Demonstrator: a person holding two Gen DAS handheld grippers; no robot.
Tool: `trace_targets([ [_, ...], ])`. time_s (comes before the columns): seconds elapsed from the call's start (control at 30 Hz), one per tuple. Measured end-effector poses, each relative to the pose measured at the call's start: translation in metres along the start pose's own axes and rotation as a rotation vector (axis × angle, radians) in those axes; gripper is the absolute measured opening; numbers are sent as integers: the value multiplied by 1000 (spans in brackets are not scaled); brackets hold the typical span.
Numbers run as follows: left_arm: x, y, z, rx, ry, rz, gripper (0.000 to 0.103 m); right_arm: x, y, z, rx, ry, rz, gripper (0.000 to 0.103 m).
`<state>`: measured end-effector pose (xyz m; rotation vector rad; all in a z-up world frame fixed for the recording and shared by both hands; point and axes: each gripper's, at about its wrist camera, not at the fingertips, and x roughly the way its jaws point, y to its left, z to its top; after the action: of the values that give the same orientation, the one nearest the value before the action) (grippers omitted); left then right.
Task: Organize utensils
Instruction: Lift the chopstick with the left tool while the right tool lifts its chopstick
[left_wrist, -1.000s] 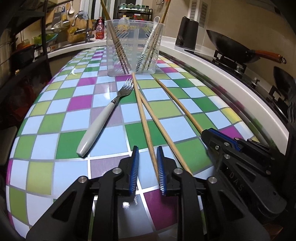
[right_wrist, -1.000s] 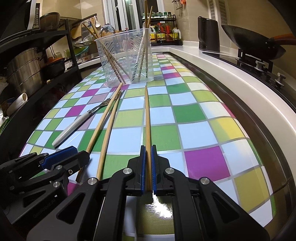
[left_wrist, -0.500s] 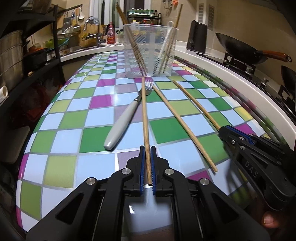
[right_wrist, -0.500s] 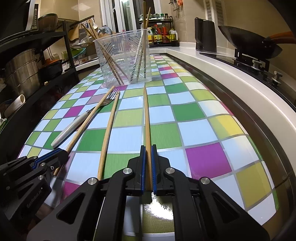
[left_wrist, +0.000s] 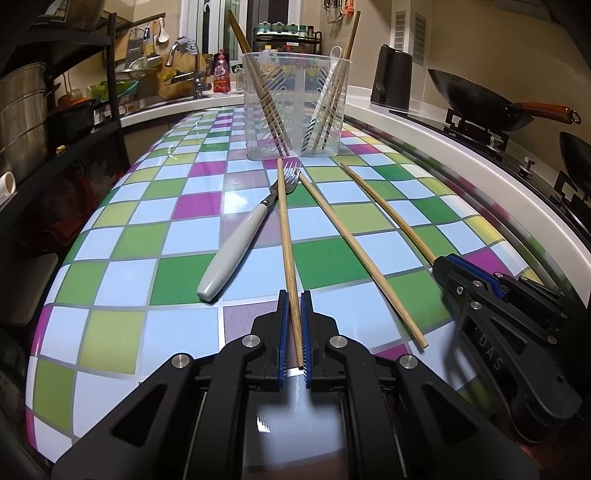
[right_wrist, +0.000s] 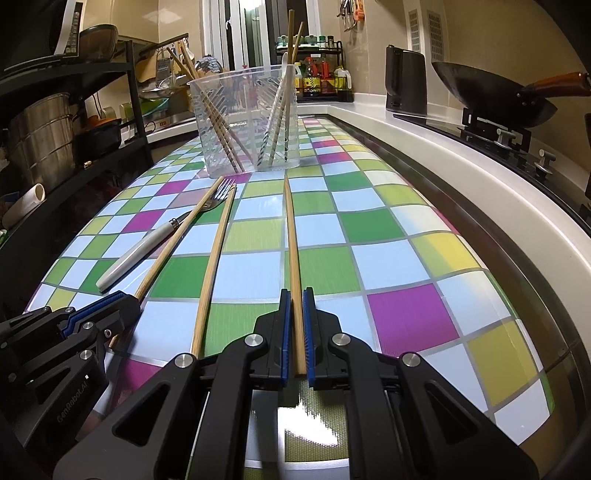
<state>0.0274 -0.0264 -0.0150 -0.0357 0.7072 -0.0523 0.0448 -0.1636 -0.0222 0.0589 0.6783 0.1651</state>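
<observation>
In your left wrist view, your left gripper (left_wrist: 292, 328) now has its blue pads clamped on the near end of a chopstick (left_wrist: 286, 236); a second ago those jaws stood apart around it. The stick's far tip lies across the tines of the white-handled fork (left_wrist: 240, 243), pointing at the clear utensil holder (left_wrist: 295, 107) at the far end of the checkered table (left_wrist: 110, 288). One loose chopstick (left_wrist: 360, 254) lies just to the right, untouched. Beyond it your right gripper (left_wrist: 454, 269) comes in from the side, closed on a third stick.

In your right wrist view, your right gripper (right_wrist: 294, 328) grips its own chopstick (right_wrist: 290, 240) as it did a second ago, the stick running straight toward the holder (right_wrist: 243, 118). The left gripper (right_wrist: 110, 302) sits low at the left edge on its stick.

So both grasps look secure, and you can probably lift both sticks toward the holder; the loose chopstick and fork remain.
</observation>
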Motion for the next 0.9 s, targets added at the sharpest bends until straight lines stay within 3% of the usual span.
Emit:
trace_targets([
  [0.9, 0, -4, -2, 1, -23, 14, 6, -3, 5, -5, -27, -41, -36, 6],
])
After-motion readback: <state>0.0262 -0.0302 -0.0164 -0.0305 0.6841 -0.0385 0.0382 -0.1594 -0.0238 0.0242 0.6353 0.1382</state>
